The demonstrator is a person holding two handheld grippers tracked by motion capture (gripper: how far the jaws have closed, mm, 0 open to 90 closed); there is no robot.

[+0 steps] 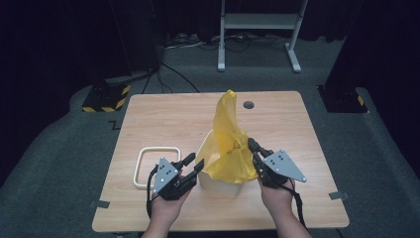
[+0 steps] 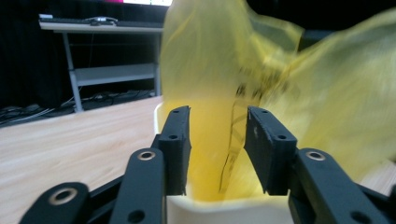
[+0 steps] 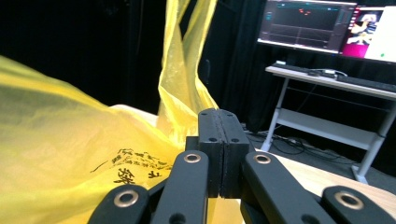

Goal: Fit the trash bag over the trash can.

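Observation:
A white bin (image 1: 220,186) stands near the table's front edge, with a thin yellow plastic bag (image 1: 228,144) draped in and over it; one flap sticks up high. My left gripper (image 1: 195,161) sits at the bin's left side, open. In the left gripper view its jaws (image 2: 217,126) stand apart over the bin's rim (image 2: 224,210), with the bag (image 2: 280,84) just beyond them and nothing pinched. My right gripper (image 1: 252,145) is at the bag's right edge. In the right gripper view its jaws (image 3: 218,116) are pressed together on the bag's film (image 3: 56,140).
A white rectangular frame (image 1: 141,168) lies flat on the wooden table (image 1: 163,119) left of my left gripper. The tabletop has a round hole (image 1: 248,105) near its far edge. Beyond the table stand a metal desk frame (image 1: 257,20) and, in the right gripper view, monitors (image 3: 303,23).

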